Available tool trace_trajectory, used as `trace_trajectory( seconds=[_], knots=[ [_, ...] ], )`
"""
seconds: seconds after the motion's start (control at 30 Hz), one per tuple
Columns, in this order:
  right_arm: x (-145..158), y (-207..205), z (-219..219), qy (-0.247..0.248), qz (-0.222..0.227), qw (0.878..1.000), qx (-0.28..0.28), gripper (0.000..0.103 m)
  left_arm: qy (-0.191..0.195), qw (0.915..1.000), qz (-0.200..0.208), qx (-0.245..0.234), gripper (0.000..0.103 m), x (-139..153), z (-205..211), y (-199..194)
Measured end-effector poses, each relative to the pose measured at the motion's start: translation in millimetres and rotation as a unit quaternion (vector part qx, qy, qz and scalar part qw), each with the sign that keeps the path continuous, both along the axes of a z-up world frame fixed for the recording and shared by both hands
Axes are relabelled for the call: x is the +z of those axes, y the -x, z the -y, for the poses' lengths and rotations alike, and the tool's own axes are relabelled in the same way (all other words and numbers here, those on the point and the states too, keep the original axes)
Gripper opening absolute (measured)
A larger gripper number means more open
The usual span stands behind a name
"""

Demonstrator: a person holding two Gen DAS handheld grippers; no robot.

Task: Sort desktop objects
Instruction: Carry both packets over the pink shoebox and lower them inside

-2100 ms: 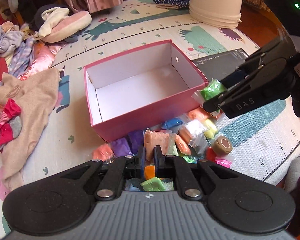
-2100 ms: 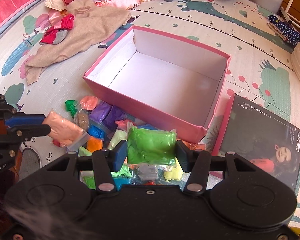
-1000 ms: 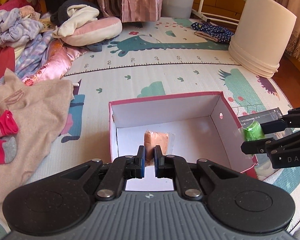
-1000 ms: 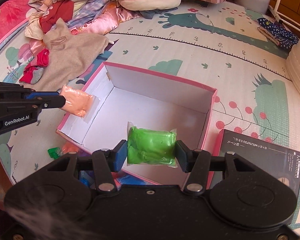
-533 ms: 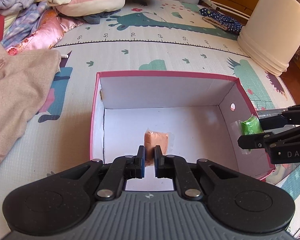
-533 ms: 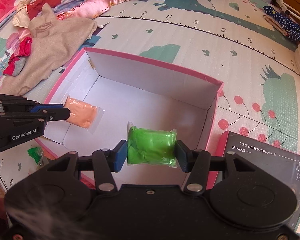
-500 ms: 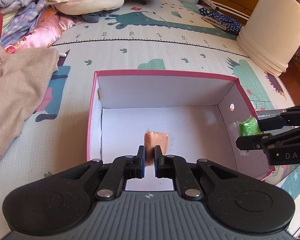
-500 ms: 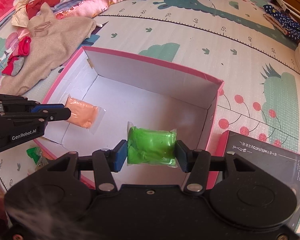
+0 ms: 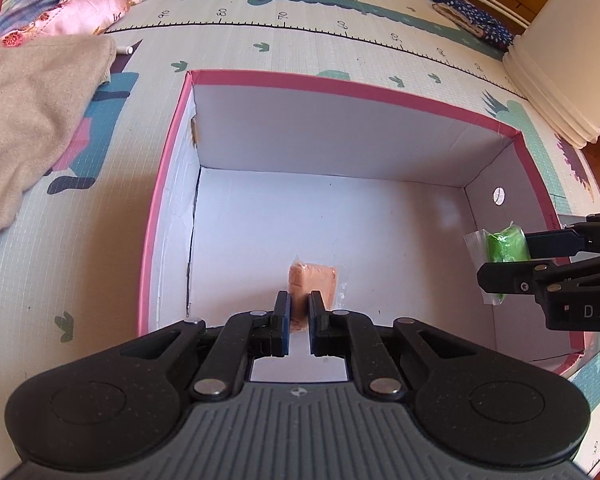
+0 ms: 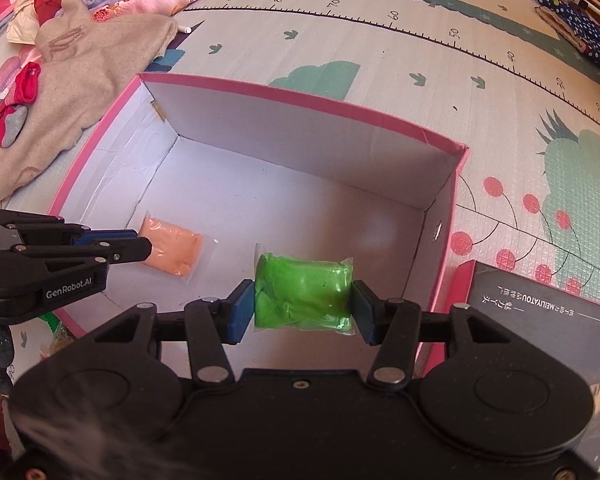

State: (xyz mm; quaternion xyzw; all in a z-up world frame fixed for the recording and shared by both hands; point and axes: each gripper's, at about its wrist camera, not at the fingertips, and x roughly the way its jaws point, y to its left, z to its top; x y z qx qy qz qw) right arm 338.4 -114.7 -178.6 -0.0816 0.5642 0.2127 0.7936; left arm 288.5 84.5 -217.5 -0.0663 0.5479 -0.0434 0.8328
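Both tools hang over the open pink box (image 10: 312, 108) on the play mat (image 10: 380, 60). The left hand-held gripper (image 9: 299, 316) has its fingers pinched narrow on the end of an orange clay packet (image 9: 314, 284) — low inside the box, near its left wall. The right hand-held gripper (image 10: 303, 303) clamps a green clay packet (image 10: 302, 292) across its width, held above the box floor toward the right wall. A beige garment (image 10: 80, 72) lies left of the box.

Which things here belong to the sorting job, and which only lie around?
Job: pink box; orange packet in left gripper; green packet in right gripper.

Lying about: beige garment; dark book; white bucket; polka-dot cloth.
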Motion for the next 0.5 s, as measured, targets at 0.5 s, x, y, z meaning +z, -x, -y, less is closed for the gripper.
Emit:
trace_trajectory(
  seconds=[0.5],
  knots=[
    [-20, -18, -9, 0.01, -0.016, 1.0, 0.0, 0.052, -0.059, 0.9981, -0.016, -0.005, 0.008, -19, 8, -5]
  ],
)
